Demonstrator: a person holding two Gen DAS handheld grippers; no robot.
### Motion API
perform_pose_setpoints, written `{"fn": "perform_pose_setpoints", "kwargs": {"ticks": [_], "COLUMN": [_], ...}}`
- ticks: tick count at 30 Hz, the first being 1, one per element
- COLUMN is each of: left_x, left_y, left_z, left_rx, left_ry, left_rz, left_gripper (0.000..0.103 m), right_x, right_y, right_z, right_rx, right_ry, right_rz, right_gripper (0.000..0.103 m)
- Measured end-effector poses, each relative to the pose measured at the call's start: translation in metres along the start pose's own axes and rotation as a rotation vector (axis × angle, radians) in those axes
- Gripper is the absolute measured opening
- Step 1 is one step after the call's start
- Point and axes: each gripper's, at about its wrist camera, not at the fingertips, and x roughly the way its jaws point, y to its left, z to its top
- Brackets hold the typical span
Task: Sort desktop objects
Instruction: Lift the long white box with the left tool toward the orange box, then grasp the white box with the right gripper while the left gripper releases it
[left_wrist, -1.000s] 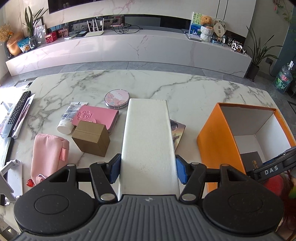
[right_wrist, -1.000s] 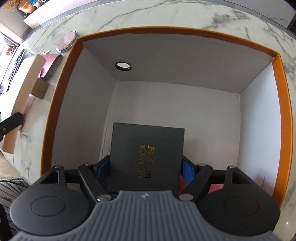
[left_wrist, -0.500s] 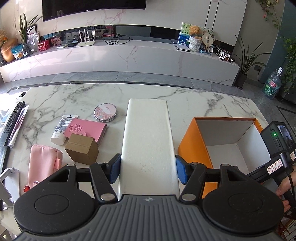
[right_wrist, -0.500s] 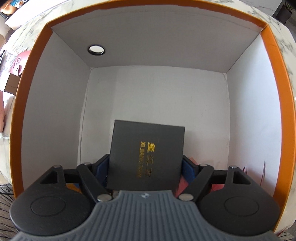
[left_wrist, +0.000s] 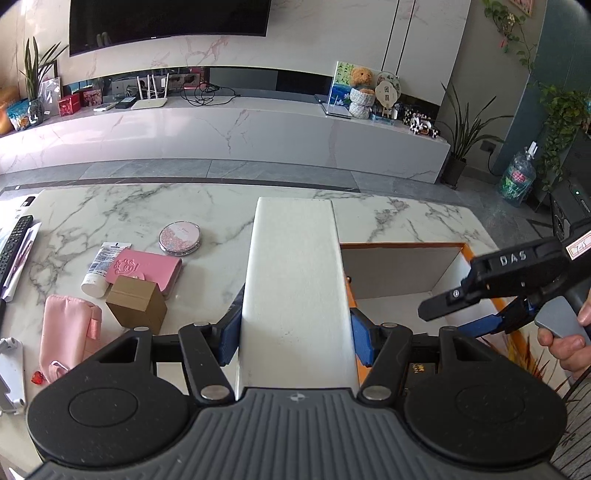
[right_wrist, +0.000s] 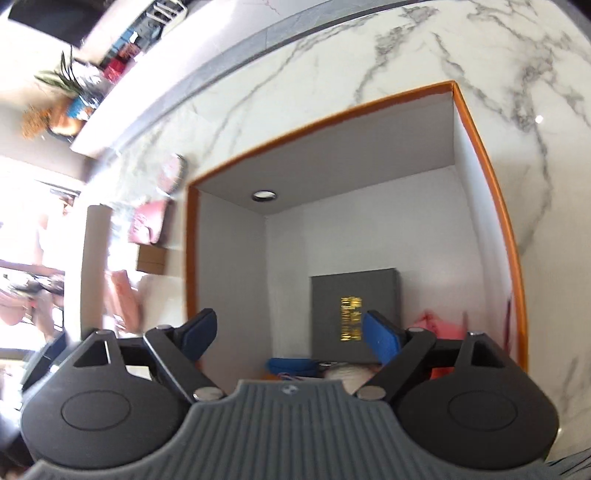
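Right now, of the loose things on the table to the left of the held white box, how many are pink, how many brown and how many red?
Pink: 3 (round case, wallet, pouch)
Brown: 1 (cardboard box)
Red: 1 (small heart)
Total: 5

The right gripper (right_wrist: 288, 334) is held above the orange box (right_wrist: 511, 236), its jaws just opened, nothing between them. A dark box (right_wrist: 354, 295) lies inside, beside perhaps pink cloth (right_wrist: 439, 325).

Cluttered marble table (left_wrist: 140, 210), orange box (right_wrist: 511, 236)
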Motion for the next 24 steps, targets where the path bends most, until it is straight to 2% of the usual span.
{"fn": "perform_pose_setpoints", "kwargs": {"ticks": [2,5,8,13,16,20,23,24], "left_x": [-0.006,-0.009,-0.008,-0.008,-0.010,-0.012,-0.012,-0.011], "left_y": [-0.006,-0.017,-0.023,-0.016,-0.019,-0.027,-0.031,-0.033], "left_z": [-0.007,-0.015,-0.018,-0.019,-0.019,-0.019,-0.020,-0.020], "left_rx": [-0.015,-0.028,-0.021,-0.070,-0.068,-0.075,-0.079,-0.076], "left_ry": [-0.024,-0.021,-0.015,0.003,0.000,-0.014,-0.012,-0.010], "left_rz": [-0.060,-0.128,-0.089,-0.143,-0.161,-0.169,-0.187,-0.190], "left_gripper": [0.070,0.070,0.070,0.070,0.070,0.070,0.070,0.070], "right_x": [-0.004,-0.004,-0.007,-0.013,-0.017,-0.014,-0.008,-0.007], "right_y": [0.014,0.030,0.034,0.028,0.032,0.042,0.048,0.049], "right_z": [0.002,0.007,0.005,-0.002,-0.001,0.000,0.000,0.000], "right_rx": [0.063,0.058,0.094,0.146,0.139,0.145,0.126,0.122], "right_ry": [-0.035,-0.042,-0.028,-0.016,-0.027,-0.012,-0.016,-0.018], "right_rz": [0.104,0.205,0.261,0.408,0.445,0.480,0.482,0.479], "right_gripper": [0.086,0.075,0.071,0.072,0.075,0.075,0.073,0.069]}}
